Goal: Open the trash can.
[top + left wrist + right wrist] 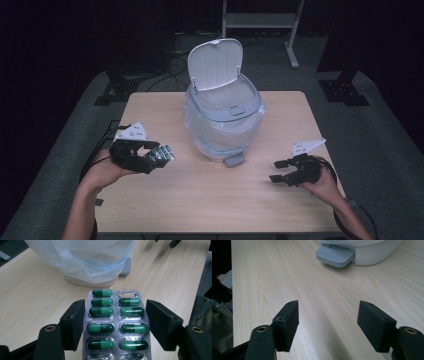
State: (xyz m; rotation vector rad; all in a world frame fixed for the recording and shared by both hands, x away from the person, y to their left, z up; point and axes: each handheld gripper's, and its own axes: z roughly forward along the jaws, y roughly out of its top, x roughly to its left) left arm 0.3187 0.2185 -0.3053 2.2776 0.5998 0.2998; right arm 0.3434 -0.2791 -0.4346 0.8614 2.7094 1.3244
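While I hold the blister pack [116,325] in the left gripper [159,156], it sits lengthwise between the jaws, green capsules up, front end sticking out past the tips toward the bin [222,117]. The jaws sit wide, about the pack's own width; the left pad meets the pack's edge, but I cannot tell whether the right pad bites or only sits alongside. One pocket at the far end is already burst, and the nearest ones look empty too.

The right gripper [281,170] is empty, jaws spread wide, hovering low over the table [210,200] near its right edge, facing the bin's pedal [335,255].

The bin stands mid-table, lid [216,62] up, bag liner [82,255] draped over the rim and down the sides.

Risks as I judge them:
- The grip is edge-on against thin foil. If I tilt or swing fast on the way up, the pack can bow and slide out short of the opening.
- The rim is high relative to where I hold now. Come in too low and the protruding end catches the liner or the grey collar and levers the pack loose.
- Nothing visible props the lid. Bump the bin and it may drop shut.
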